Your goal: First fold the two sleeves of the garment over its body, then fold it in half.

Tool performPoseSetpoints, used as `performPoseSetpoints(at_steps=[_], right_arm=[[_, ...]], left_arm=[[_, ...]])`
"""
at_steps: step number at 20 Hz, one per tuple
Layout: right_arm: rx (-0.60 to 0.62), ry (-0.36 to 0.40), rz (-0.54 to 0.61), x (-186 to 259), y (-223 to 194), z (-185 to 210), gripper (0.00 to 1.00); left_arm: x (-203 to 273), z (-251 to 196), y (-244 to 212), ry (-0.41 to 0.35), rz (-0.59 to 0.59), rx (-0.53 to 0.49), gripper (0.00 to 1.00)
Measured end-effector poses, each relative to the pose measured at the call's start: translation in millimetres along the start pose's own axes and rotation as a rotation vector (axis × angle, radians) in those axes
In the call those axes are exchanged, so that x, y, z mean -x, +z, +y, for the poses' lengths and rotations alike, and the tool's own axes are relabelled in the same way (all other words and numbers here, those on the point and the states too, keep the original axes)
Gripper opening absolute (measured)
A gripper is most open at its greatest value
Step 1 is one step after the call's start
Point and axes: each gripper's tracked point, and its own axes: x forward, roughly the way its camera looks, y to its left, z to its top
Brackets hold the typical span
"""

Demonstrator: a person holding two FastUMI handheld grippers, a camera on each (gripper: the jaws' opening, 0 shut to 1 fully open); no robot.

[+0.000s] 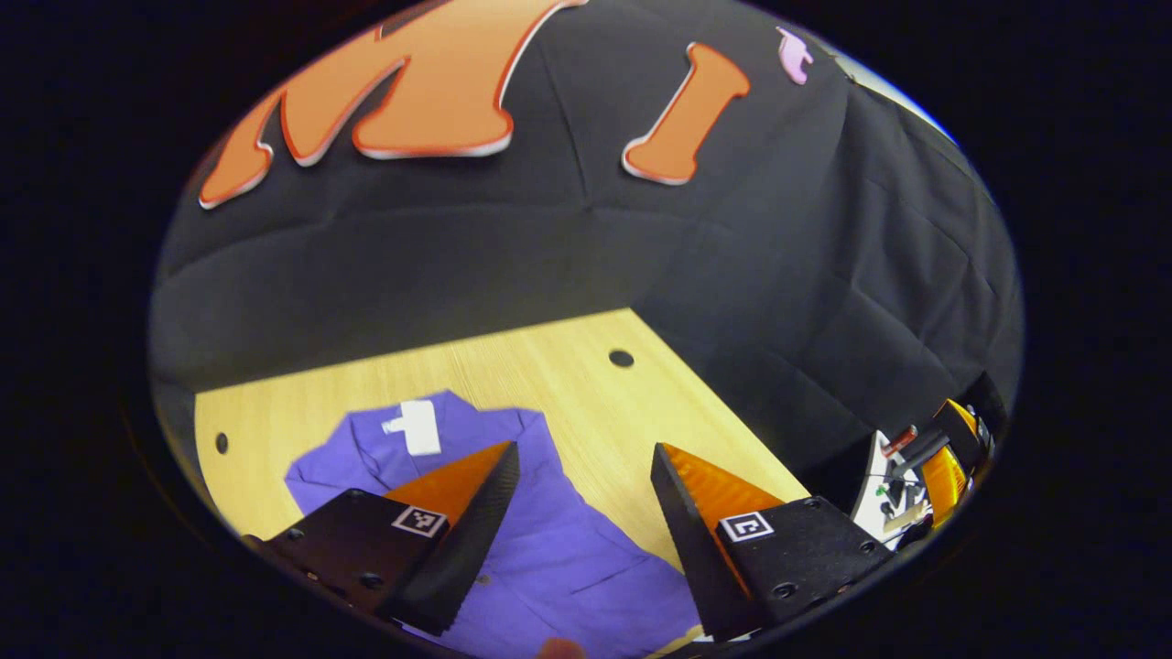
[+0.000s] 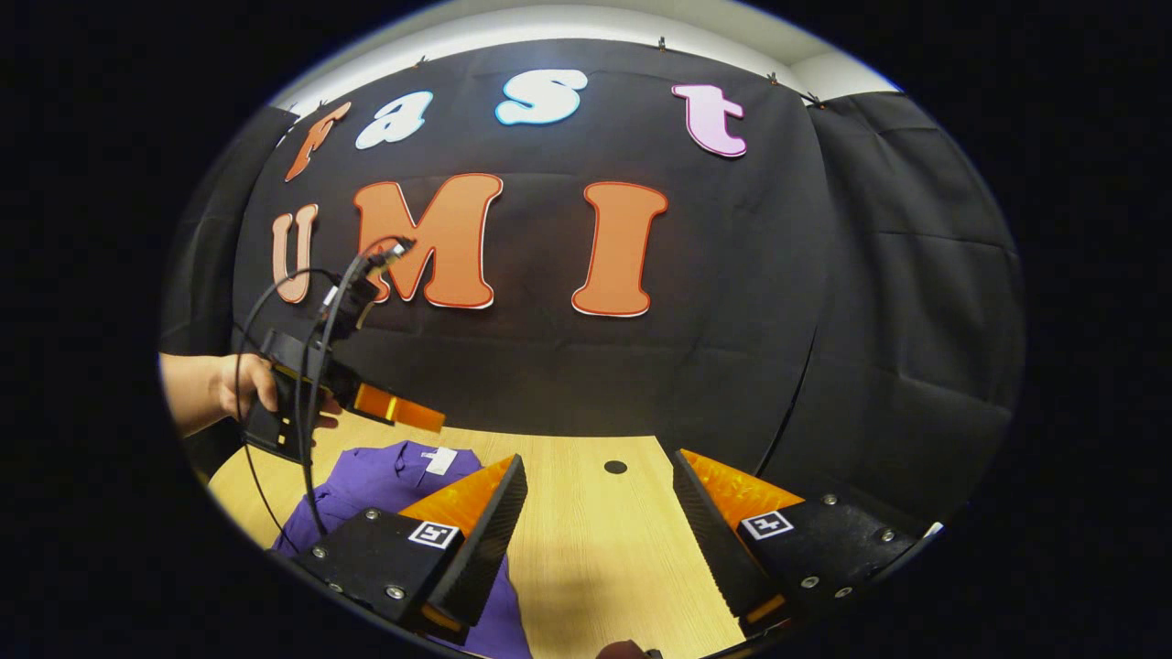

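From my left gripper (image 1: 586,467) the jaws stand wide apart with nothing between them, hanging above the purple shirt (image 1: 549,540), which lies flat on the wooden table (image 1: 568,375) with its collar and white neck tag (image 1: 417,426) toward 11 o'clock. The shirt's right edge runs under the gap between my fingers toward 5 o'clock. I cannot make out where either sleeve lies, so my first worry is pinching body cloth instead of a sleeve cuff and dragging the whole shirt askew.

In the right gripper view, the left tool sits at 9 o'clock in a hand (image 2: 220,389), with cables looping down over the shirt; a loop could snag the cloth or the collar as that hand drops.

My right gripper (image 2: 600,499) is also spread open and empty, over bare table just to the right of the shirt. From there it may close on nothing, or scrape the tabletop, unless I bring it across to the cloth first.
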Motion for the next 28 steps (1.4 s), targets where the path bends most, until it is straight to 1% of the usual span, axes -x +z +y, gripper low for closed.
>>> performPoseSetpoints(at_steps=[3,5,6,7,9,13,15,17,19,21,23,25,28], right_arm=[[0.004,0.020,-0.016,-5,7,9,0.96],[0.004,0.043,-0.035,-10,15,20,0.96],[0.007,0.058,-0.045,-11,17,25,0.96],[0.012,0.068,-0.059,-12,20,32,0.96],[0.024,0.091,-0.080,-16,28,45,0.96],[0.012,0.154,-0.120,-19,42,72,0.96],[0.001,0.184,-0.150,-18,49,87,0.95],[0.005,0.200,-0.159,-15,50,99,0.96],[0.010,0.211,-0.157,-9,47,111,0.96],[0.010,0.215,-0.141,-1,38,122,0.96],[0.018,0.204,-0.118,7,28,131,0.96],[0.015,0.192,-0.101,20,23,138,0.96],[0.012,0.201,-0.114,38,23,155,0.95]], left_arm=[[48,14,22,0.076,-0.130,-0.023,0.95],[82,23,34,0.142,-0.219,-0.046,0.96],[101,29,39,0.179,-0.263,-0.049,0.97],[122,33,42,0.198,-0.314,-0.045,0.98],[159,40,43,0.232,-0.394,-0.023,0.97],[229,62,46,0.377,-0.531,-0.041,0.97],[271,75,36,0.430,-0.605,-0.030,0.97],[305,84,21,0.470,-0.646,0.009,0.97],[330,96,5,0.516,-0.658,0.017,0.97],[349,109,-14,0.561,-0.653,0.003,0.96],[369,111,-29,0.584,-0.660,-0.023,0.97],[393,115,-35,0.620,-0.692,-0.048,0.96],[417,101,-57,0.619,-0.725,-0.093,0.94]])
